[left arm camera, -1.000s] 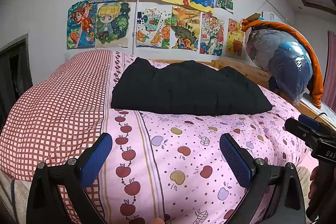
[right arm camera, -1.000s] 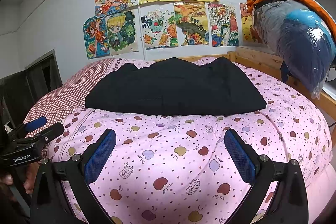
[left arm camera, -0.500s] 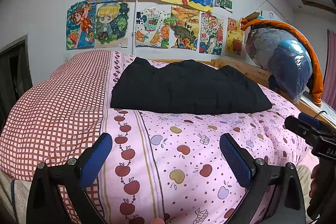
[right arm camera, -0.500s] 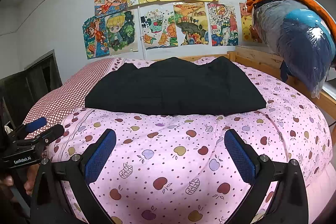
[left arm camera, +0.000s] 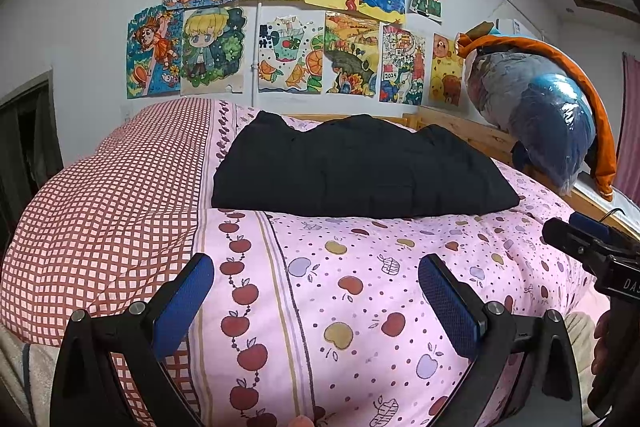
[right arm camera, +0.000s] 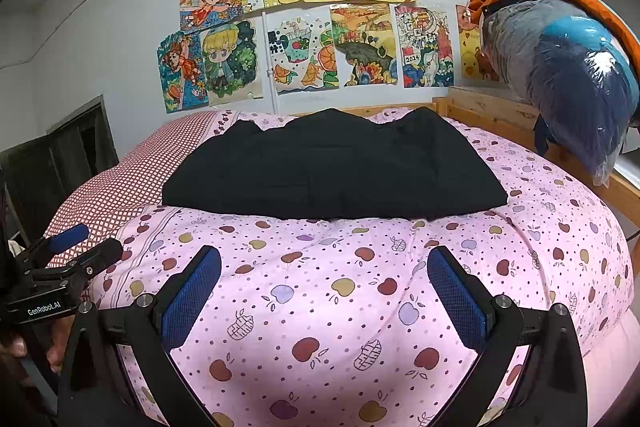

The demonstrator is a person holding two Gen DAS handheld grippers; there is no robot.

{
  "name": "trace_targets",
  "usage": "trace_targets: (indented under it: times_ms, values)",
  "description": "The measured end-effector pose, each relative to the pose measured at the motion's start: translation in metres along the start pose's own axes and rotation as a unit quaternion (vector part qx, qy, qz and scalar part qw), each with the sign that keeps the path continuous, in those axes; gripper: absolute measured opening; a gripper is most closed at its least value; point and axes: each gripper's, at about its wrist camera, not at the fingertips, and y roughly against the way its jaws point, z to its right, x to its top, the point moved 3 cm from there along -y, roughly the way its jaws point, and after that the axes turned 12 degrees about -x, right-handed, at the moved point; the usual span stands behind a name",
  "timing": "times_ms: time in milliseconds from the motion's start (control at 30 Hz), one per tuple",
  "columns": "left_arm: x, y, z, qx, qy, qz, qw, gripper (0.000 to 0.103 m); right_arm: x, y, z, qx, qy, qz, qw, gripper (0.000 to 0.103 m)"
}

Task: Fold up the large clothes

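Nothing shifted since a second ago: black garment (left arm camera: 360,171) lay compact on the bed (left arm camera: 360,287); my left gripper (left arm camera: 316,291) and right gripper (right arm camera: 324,287) hung released, short of it.

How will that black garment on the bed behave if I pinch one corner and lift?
The black garment will probably drape limply: it follows the quilt's bumps. It lies in layers, so they may slide apart. The soft quilt likely yields beneath a pinch.
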Motion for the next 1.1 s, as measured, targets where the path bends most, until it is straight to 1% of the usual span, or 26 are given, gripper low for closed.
trace_targets:
  times_ms: [1100]
  values:
    - [0.000, 0.000, -0.007, -0.004, -0.011, -0.003, 0.9999, 0.103, -0.004, 0.002, -0.009, -0.005, -0.006, 0.001, 1.000, 0.101]
